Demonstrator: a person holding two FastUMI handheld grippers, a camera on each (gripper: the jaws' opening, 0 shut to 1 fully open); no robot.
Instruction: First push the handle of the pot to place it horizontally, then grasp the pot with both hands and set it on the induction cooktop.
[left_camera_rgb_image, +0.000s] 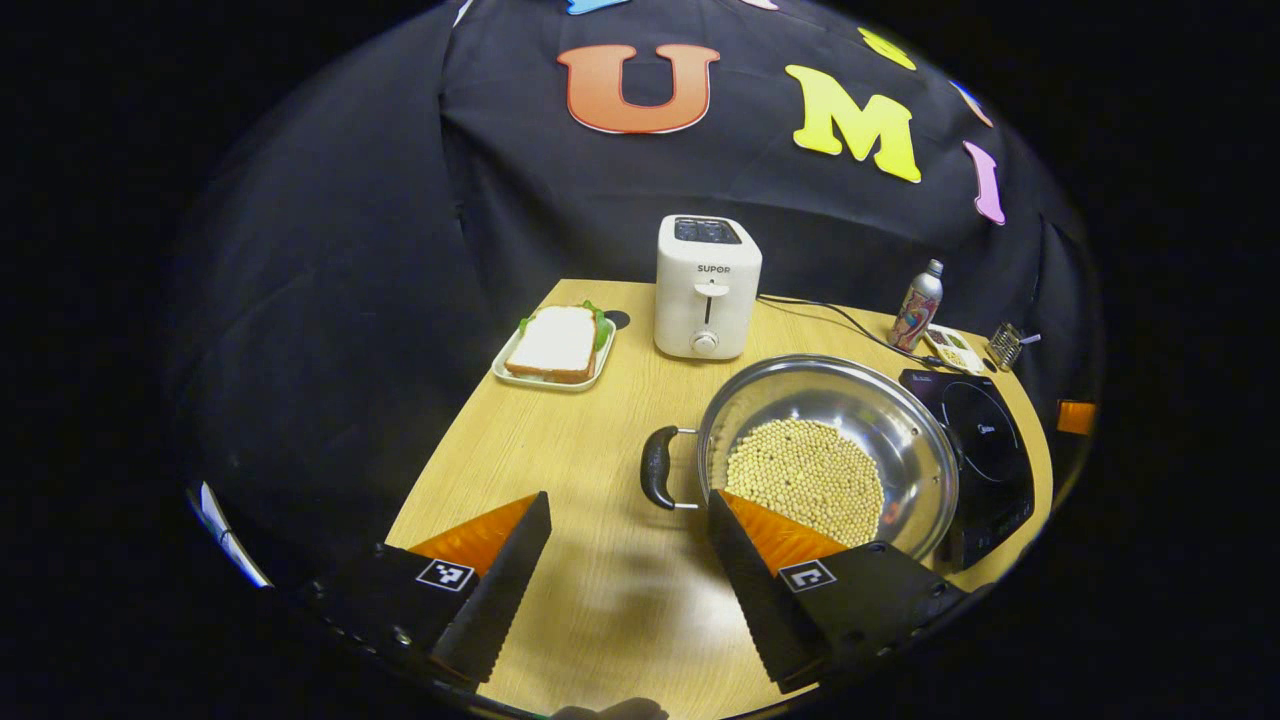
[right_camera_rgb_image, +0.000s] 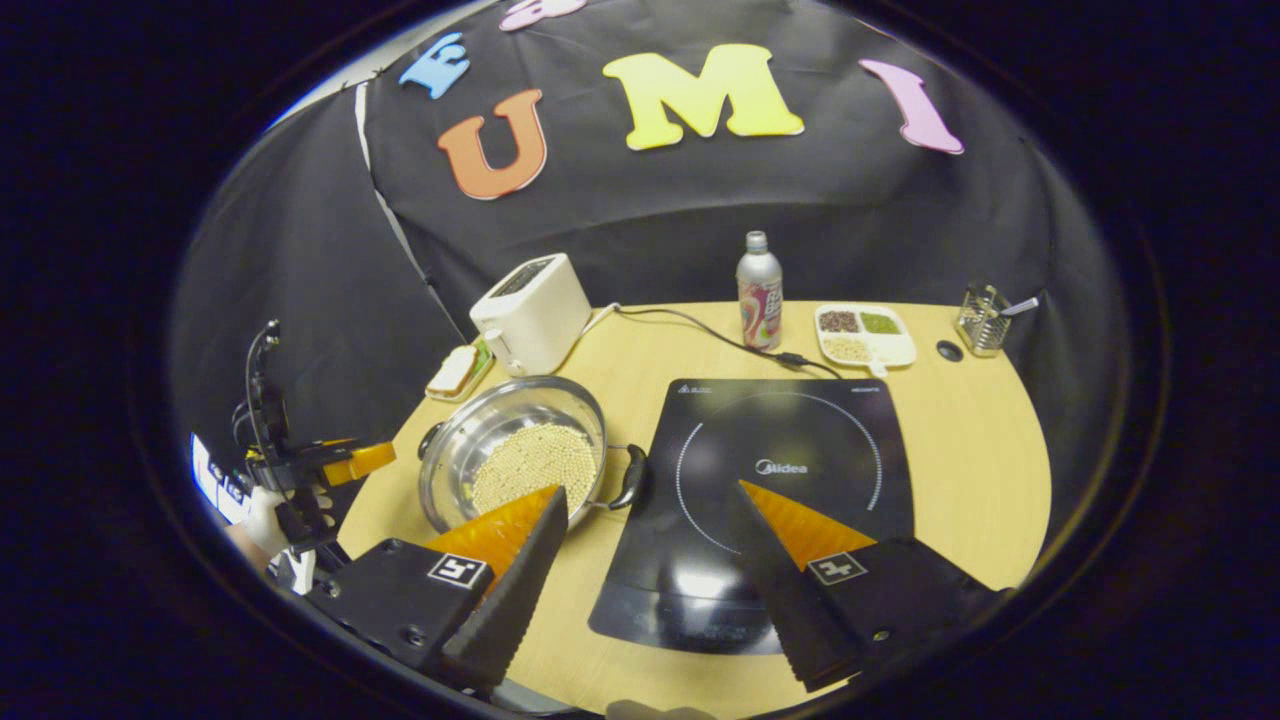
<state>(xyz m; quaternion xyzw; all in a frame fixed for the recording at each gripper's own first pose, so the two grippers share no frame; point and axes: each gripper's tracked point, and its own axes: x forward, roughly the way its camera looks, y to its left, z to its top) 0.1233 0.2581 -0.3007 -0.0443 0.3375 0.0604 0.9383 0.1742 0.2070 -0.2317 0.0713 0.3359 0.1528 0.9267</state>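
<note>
Both views above near edge, sharing pot (left_camera_rgb_image: 830, 450)

A light wooden counter (left_camera_rgb_image: 560, 460) with a rounded far edge stood against a black cloth wall (left_camera_rgb_image: 400, 200) that hung in soft folds and wrapped around both sides. A small dark round hole (right_camera_rgb_image: 949, 350) sat in the counter top near its far right corner. Overhead light left a pale glare on the wood.

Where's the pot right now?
On the table, the pot sits just left of the induction cooktop in the right gripper view, in front of the toaster.
</note>
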